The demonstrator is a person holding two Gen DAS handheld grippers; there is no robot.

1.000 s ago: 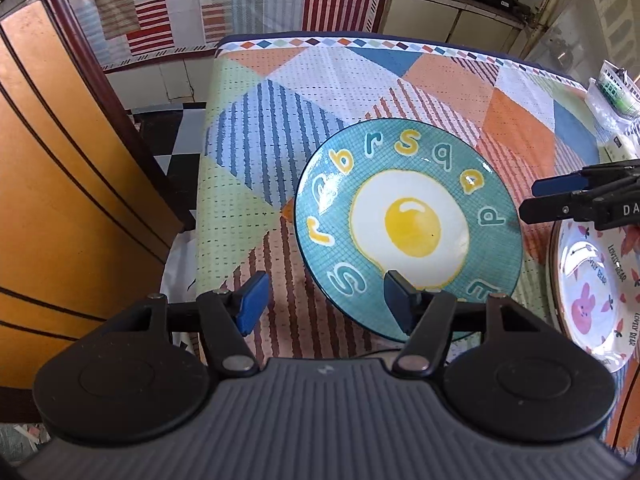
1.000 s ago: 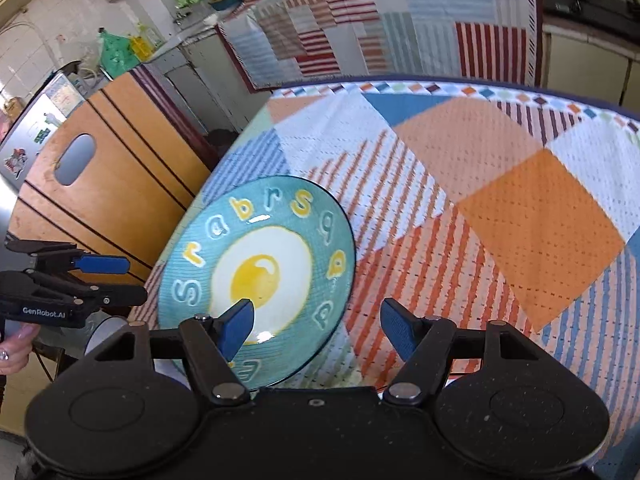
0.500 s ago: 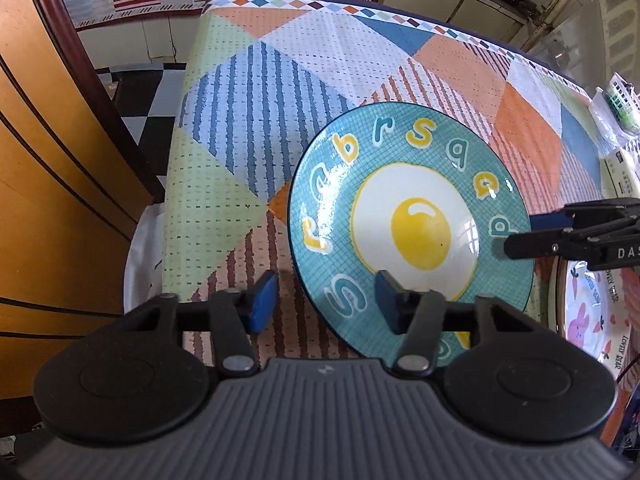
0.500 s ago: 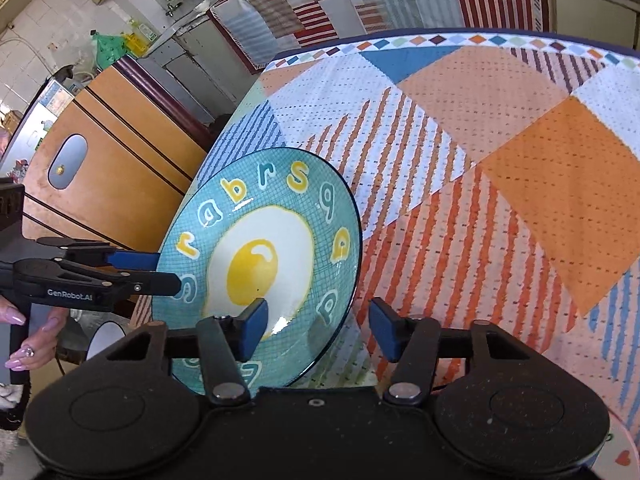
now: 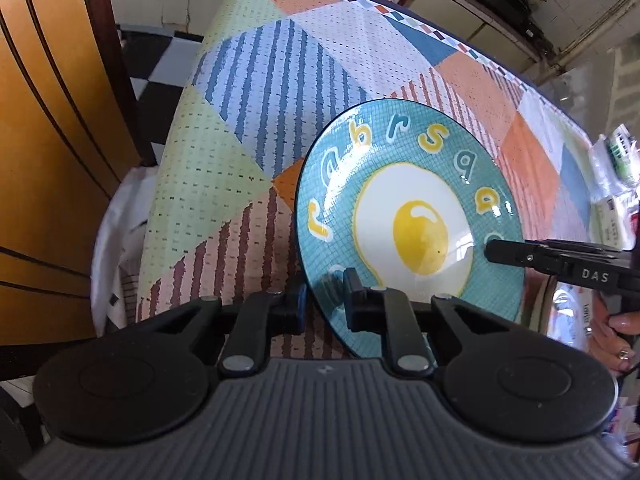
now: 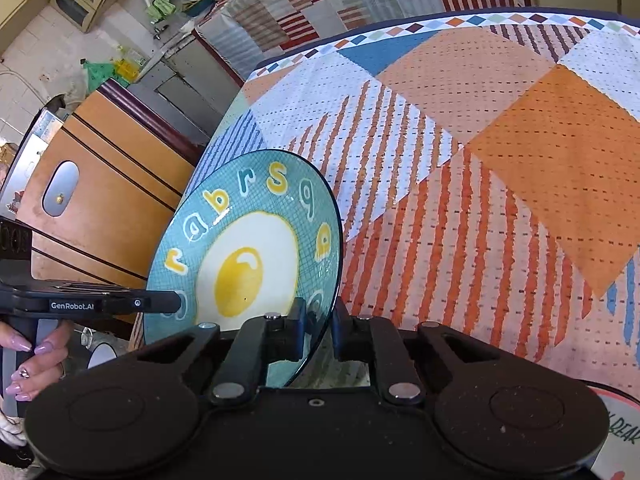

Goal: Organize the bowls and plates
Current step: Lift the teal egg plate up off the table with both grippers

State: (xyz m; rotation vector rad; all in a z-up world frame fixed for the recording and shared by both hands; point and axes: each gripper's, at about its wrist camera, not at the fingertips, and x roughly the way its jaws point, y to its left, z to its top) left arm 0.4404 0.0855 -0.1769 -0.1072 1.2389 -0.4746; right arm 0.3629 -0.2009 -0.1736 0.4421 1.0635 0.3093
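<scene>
Pinching the egg plate (image 5: pixel 412 232) from two sides now. Closing the left gripper (image 5: pixel 324 300) on the plate's lower left rim, with the rim right between the fingers (image 5: pixel 354 300) and pressed by both. Holding the right gripper (image 6: pixel 320 328) fully closed on the lower right rim, low in the right wrist view.

Compared with a second ago: wide open then and up above the plate, squeezed onto it now and come down lower. Means the grab step looks about done. Lifting likely next, though not started as far as can be seen.

Sitting on the patchwork surface (image 5: pixel 248 128), in the middle right of the left wrist view. Maybe tipped up a little at the near edge; hard to tell. Lying face up, with the egg picture and the letters showing.

Being round, no long side to speak of. Letter tops pointing out to the rim, with the row curving over the upper edge. Lying just beside another plate (image 6: pixel 616 432) with pink print, at the lower right corner of the right wrist view.

Needs both hands moving together, or else slipping or tilting.
</scene>
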